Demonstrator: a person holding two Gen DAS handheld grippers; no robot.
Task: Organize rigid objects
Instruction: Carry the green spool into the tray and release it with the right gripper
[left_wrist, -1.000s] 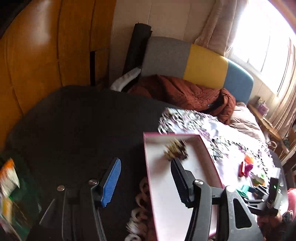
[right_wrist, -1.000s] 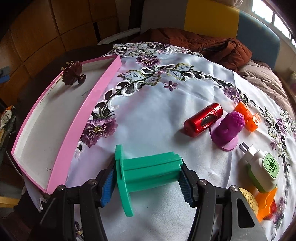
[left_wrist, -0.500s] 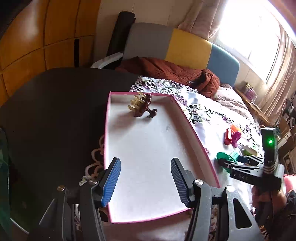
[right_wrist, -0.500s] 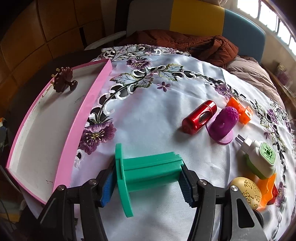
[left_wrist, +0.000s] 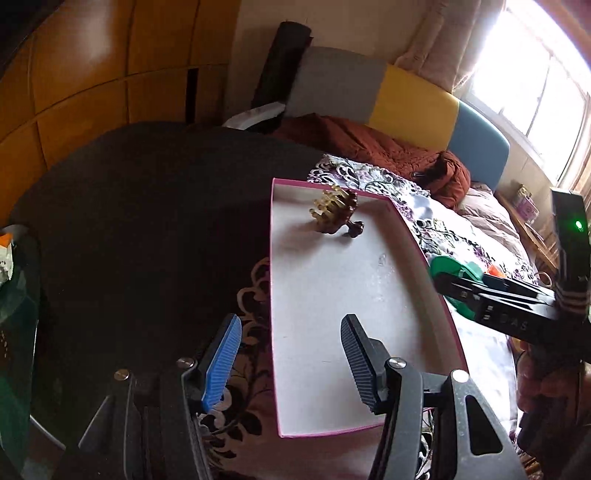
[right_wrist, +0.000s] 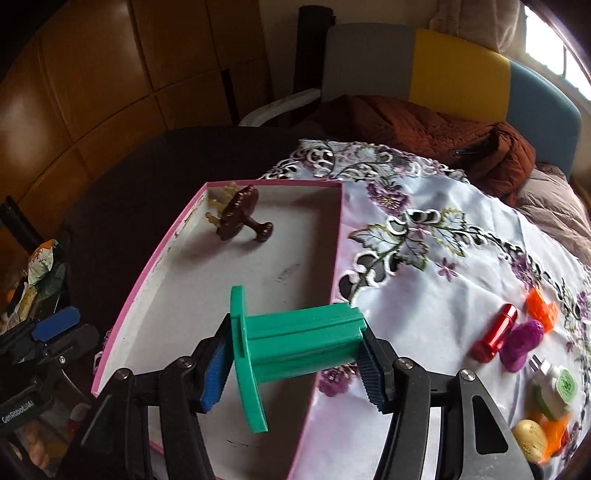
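Right gripper (right_wrist: 291, 363) pinching the green spool (right_wrist: 291, 341) over the pink tray (right_wrist: 338, 236), left gripper (left_wrist: 291, 363) spread wide, holding nothing, "GenRobot.AI" readable on its body, brown comb (right_wrist: 240, 216) lying in tray's far corner.

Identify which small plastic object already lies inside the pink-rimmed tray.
The dark brown comb-toothed piece, at the tray's far end; the green spool is gripped above it, others lie on the cloth.

the pink tray (right_wrist: 334, 254) lies mostly bare, its white floor free to enter from above, with only a brown comb-like piece (right_wrist: 240, 216) in the far corner, low pink walls all round, and the left tool (left_wrist: 290, 363) hovering spread at the near end.
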